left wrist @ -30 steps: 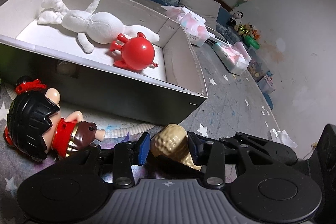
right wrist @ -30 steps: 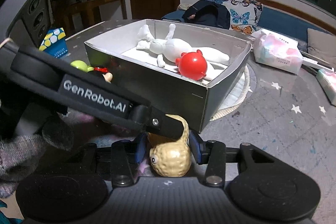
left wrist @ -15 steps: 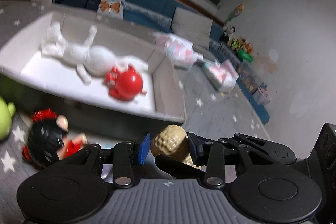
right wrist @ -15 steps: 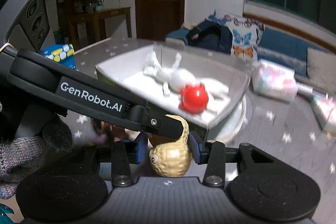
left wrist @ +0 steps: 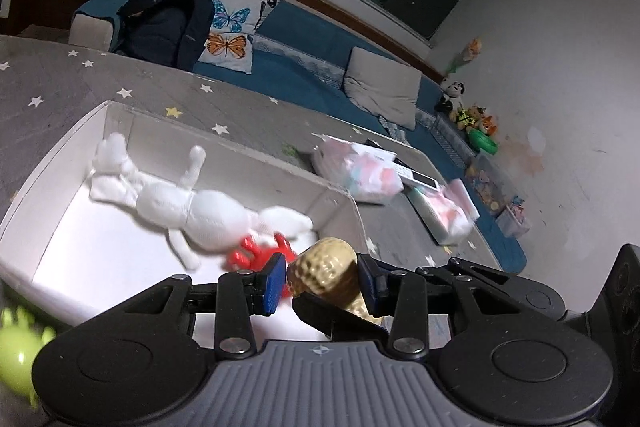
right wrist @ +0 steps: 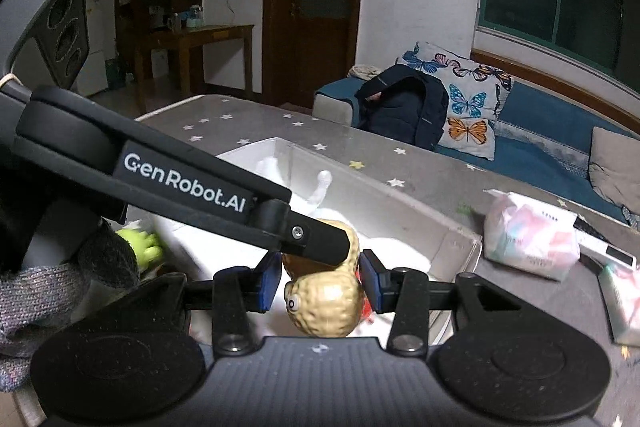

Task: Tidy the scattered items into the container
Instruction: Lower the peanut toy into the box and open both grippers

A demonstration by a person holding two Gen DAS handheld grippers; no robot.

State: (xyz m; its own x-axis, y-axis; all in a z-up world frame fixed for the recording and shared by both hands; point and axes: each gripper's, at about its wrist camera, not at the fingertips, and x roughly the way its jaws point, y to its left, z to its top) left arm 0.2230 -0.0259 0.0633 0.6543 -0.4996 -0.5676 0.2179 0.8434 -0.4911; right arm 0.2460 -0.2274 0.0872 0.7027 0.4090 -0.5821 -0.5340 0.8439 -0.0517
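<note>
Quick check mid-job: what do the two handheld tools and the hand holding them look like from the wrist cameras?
Each tool, left tool and right tool, is black plastic with a grey ribbed plate near the camera, silver pivot screws and blue pads on its fingertips. White GenRobot.AI lettering marks the left tool's side. A grey knit glove covers the hand.

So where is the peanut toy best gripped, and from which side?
Probably the narrow waist of the peanut, pads on opposite flanks, coming in along its length as the right gripper does: the bulges on either side should stop it sliding out.
</note>
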